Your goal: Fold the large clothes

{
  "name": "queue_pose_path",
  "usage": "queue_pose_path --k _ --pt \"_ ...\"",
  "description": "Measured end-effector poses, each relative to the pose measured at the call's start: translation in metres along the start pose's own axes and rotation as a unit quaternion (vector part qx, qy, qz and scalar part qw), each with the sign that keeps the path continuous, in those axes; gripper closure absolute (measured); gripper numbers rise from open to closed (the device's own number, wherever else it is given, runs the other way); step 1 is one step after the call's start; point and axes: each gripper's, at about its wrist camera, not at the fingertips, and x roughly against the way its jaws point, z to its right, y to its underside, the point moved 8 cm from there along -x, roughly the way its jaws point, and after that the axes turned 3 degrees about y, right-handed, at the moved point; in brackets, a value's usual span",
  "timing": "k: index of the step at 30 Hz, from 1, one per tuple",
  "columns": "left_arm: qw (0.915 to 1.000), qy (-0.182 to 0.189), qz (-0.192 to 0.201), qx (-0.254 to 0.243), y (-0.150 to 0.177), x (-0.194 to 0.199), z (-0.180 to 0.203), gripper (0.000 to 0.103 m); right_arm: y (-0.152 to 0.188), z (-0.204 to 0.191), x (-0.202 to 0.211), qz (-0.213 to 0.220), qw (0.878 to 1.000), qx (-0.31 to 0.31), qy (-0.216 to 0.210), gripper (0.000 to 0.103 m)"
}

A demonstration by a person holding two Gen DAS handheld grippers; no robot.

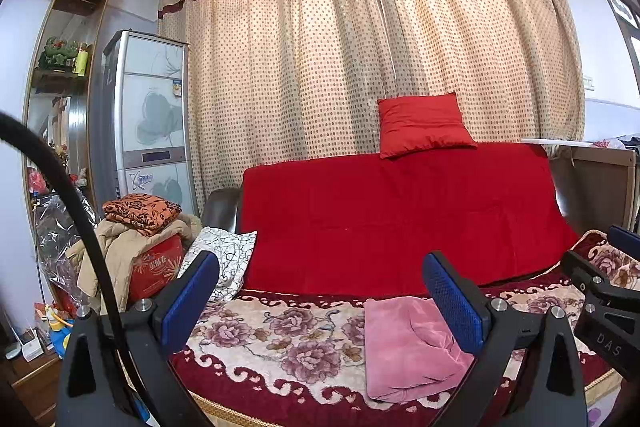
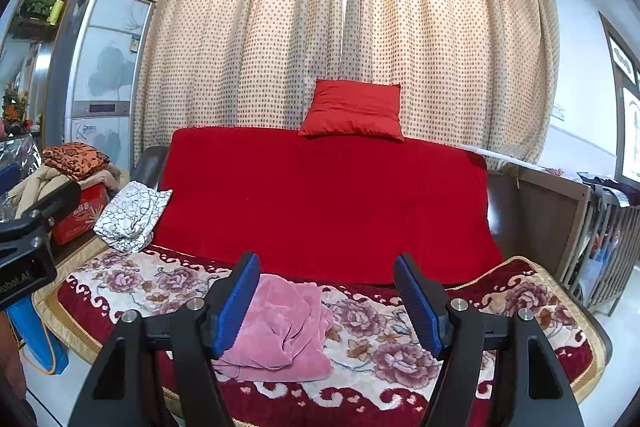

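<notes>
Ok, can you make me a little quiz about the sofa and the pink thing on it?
1. True or false: the pink garment hangs over the sofa back.
2. Which thing rests on top of the sofa back? A the red cushion, B the black-and-white pillow.
3. Fill in: both grippers, left and right, have their fingers ___ and hold nothing.

Key: 1 false, it lies folded on the flowered seat cover. 2 A. 3 open.

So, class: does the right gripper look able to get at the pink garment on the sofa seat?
Probably yes: the right gripper is open and empty, and the pink garment lies uncovered on the floral blanket just ahead.
</notes>
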Motion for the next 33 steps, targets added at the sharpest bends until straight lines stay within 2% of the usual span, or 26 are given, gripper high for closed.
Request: queue_pose_path --k 33 --pt "1.0000 -0.001 -0.008 0.001 0.0086 -0.0004 -0.0098 0.001 0.0011 0.0009 -0.0012 -0.004 1.000 -0.006 -0.002 0.030"
